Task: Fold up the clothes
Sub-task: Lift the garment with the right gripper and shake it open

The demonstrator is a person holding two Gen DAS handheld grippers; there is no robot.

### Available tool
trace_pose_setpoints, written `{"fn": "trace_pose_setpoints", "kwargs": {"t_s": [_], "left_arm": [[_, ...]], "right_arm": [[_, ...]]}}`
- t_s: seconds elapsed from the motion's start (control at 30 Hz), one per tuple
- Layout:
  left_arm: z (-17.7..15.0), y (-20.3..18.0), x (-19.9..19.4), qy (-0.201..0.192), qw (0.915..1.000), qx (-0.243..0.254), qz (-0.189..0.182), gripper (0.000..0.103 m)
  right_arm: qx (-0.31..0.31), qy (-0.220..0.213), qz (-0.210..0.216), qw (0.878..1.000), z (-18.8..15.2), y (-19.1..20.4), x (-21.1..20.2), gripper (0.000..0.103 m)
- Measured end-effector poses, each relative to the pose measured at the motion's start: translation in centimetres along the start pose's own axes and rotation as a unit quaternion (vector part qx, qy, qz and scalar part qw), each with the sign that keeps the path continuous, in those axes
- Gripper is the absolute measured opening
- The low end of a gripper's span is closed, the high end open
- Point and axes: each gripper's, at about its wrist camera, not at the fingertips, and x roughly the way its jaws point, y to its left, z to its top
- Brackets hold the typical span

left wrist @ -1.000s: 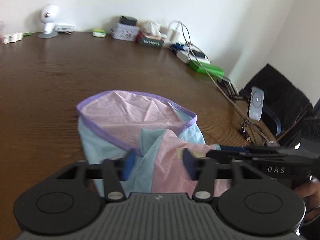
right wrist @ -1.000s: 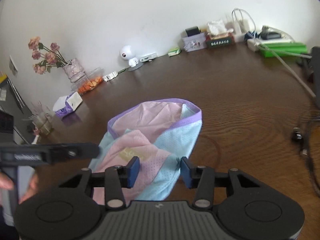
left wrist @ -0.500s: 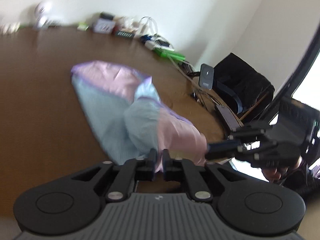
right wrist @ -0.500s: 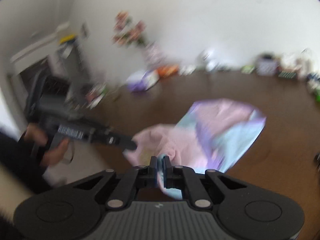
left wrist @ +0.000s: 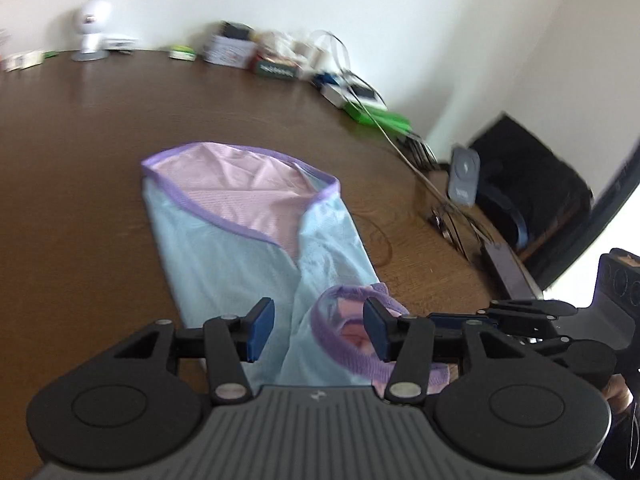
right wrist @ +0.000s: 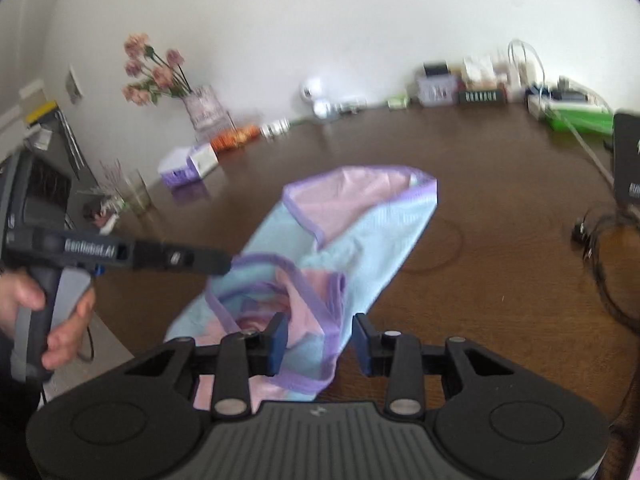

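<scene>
A light blue and pink garment [left wrist: 240, 248] with purple trim lies stretched along the brown table [left wrist: 80, 168], its waist opening at the far end. My left gripper [left wrist: 319, 330] hovers over the near end. Its jaws are opening, and the cloth lies under them with a purple-edged leg hole [left wrist: 340, 344] by the right pad. In the right wrist view my right gripper [right wrist: 320, 344] is also opening. The garment [right wrist: 360, 240] has a loose fold between its pads, which do not press it. The left gripper [right wrist: 224, 264] shows here at the left, held by a hand [right wrist: 24, 300]. The right gripper [left wrist: 440, 319] lies beside the left.
Along the far wall stand a white round camera [left wrist: 92, 28], small boxes [left wrist: 228, 50], a green power strip [left wrist: 380, 116] and cables [left wrist: 440, 208]. A flower vase [right wrist: 204, 108] and tissue box [right wrist: 188, 164] sit at the left. A black chair [left wrist: 528, 176] stands past the right edge.
Both grippers went from open over the bunched garment to shut on its near part, drew it toward me, and now stand open. The garment lies longer and flatter.
</scene>
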Motion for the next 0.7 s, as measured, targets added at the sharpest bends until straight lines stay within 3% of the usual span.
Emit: {"fn": "trace_pose_setpoints", "kwargs": {"t_s": [0.07, 0.1, 0.2, 0.3, 0.47, 0.6, 0.67, 0.7], "left_arm": [[0.4, 0.2, 1.5, 0.026, 0.9993, 0.019, -0.017, 0.03], [0.1, 0.2, 2.0, 0.033, 0.9992, 0.023, -0.007, 0.002], [-1.5, 0.1, -0.8, -0.017, 0.9986, 0.021, 0.045, 0.002], [-4.8, -0.1, -5.9, -0.073, 0.9942, -0.022, 0.076, 0.002], [-9.4, 0.5, -7.9, -0.06, 0.9854, -0.079, 0.138, 0.002], [-9.6, 1.0, -8.2, -0.062, 0.9846, -0.081, 0.142, 0.003], [-9.5, 1.1, -8.1, -0.061, 0.9848, -0.077, 0.143, 0.003], [-9.4, 1.2, -7.9, -0.058, 0.9851, -0.075, 0.143, 0.003]], "right_arm": [[-0.013, 0.012, -0.006, 1.0, -0.5, 0.2, 0.7, 0.035], [-0.019, 0.017, -0.009, 1.0, -0.8, 0.2, 1.1, 0.034], [-0.044, 0.024, -0.035, 0.998, -1.3, 0.8, 1.6, 0.032], [-0.082, 0.021, -0.061, 0.994, -1.5, 1.9, 1.5, 0.032], [-0.09, 0.017, -0.019, 0.996, -0.2, 2.6, 2.1, 0.032], [-0.108, 0.035, -0.011, 0.993, 0.8, 3.1, 4.3, 0.032], [-0.096, 0.042, 0.016, 0.994, 1.3, 2.9, 5.0, 0.032], [-0.091, 0.045, 0.023, 0.995, 1.5, 3.0, 5.3, 0.026]]}}
